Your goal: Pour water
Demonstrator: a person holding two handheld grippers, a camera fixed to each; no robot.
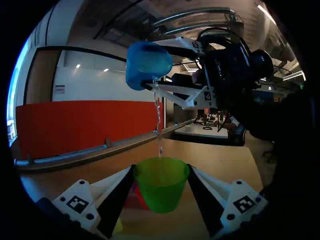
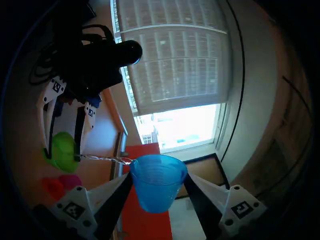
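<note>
In the left gripper view my left gripper point(image 1: 161, 185) is shut on a green cup point(image 1: 161, 183), held upright above the wooden table point(image 1: 224, 160). Above it my right gripper point(image 1: 154, 70) grips a blue cup point(image 1: 146, 64) tipped on its side, and a thin stream of water point(image 1: 158, 120) falls from its rim into the green cup. In the right gripper view my right gripper point(image 2: 158, 188) is shut on the blue cup point(image 2: 157, 184). The water stream point(image 2: 104, 159) runs from its rim to the green cup point(image 2: 63, 151), which sits in the left gripper point(image 2: 64, 154) farther off.
A red partition wall point(image 1: 80, 124) with a metal rail point(image 1: 104, 146) runs along the table's far edge. Pink and red cups point(image 2: 60, 184) rest on the table below the green cup. A window with blinds point(image 2: 176, 60) lies beyond.
</note>
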